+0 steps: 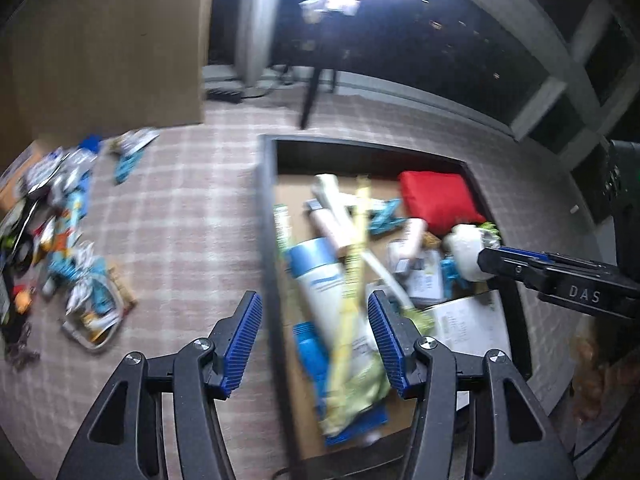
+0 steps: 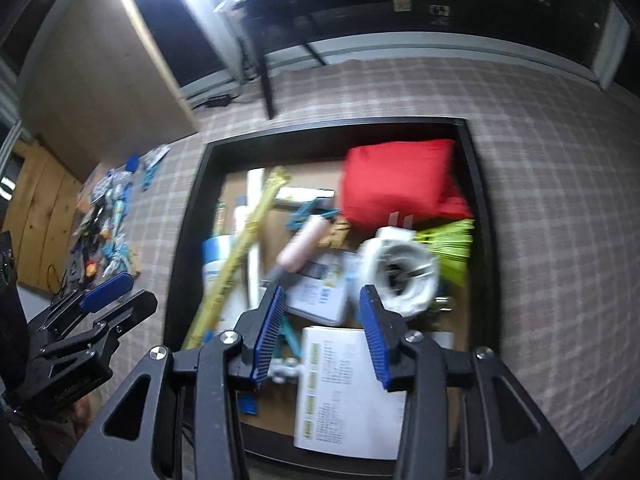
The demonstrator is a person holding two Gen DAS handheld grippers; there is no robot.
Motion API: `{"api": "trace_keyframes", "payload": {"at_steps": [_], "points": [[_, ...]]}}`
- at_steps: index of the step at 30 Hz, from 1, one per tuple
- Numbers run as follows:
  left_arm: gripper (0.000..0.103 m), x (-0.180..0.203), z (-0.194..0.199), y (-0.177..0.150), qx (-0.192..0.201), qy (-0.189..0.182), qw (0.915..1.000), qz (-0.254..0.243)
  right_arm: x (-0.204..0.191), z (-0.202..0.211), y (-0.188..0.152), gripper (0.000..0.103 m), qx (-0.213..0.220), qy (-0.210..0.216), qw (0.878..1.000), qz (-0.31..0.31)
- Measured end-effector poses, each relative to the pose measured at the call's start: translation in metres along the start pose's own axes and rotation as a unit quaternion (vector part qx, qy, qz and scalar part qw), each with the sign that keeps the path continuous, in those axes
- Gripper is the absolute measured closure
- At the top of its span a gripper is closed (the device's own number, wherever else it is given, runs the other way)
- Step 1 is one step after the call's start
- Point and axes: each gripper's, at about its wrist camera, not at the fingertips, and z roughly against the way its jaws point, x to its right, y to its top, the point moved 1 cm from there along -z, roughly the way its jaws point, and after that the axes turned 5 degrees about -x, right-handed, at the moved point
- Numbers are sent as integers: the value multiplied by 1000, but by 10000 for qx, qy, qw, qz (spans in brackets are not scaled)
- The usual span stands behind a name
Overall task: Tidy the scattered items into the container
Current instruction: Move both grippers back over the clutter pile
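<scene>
A dark-walled container (image 1: 266, 240) (image 2: 188, 240) with a cardboard floor sits on the checked carpet. It holds a red pouch (image 1: 436, 200) (image 2: 396, 192), a white and blue bottle (image 1: 324, 280), a long yellow packet (image 1: 352, 312) (image 2: 240, 248), a white roll (image 2: 400, 272) and a printed sheet (image 2: 348, 392). My left gripper (image 1: 316, 340) (image 2: 128, 296) hangs open over the container's left wall. The blurred yellow packet lies below, near the right pad but not pinched. My right gripper (image 2: 322, 332) (image 1: 490, 258) stands open above the container's middle, with the white roll just past its right finger.
Several scattered packets and small items (image 1: 68, 248) (image 2: 108, 220) lie in a heap on the carpet to the container's left. A wooden panel (image 1: 108, 48) stands behind them. A dark table leg (image 1: 310, 96) is beyond the container, under a bright lamp.
</scene>
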Motion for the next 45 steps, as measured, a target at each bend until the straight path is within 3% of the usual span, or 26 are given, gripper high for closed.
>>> {"api": "trace_keyframes", "payload": {"at_steps": [9, 19, 29, 36, 45], "points": [[51, -102, 19, -16, 9, 277, 9975, 651, -68, -23, 12, 64, -81, 291, 9987, 422], [51, -215, 45, -19, 22, 646, 9929, 999, -168, -48, 43, 64, -104, 509, 9962, 698], [65, -322, 46, 7, -19, 844, 9860, 1439, -270, -97, 82, 64, -410, 797, 9914, 954], [67, -352, 25, 24, -315, 867, 9884, 1206, -324, -149, 103, 64, -831, 918, 9864, 1079], [67, -373, -12, 27, -616, 703, 9793, 1797, -344, -198, 116, 64, -1230, 974, 9829, 963]]}}
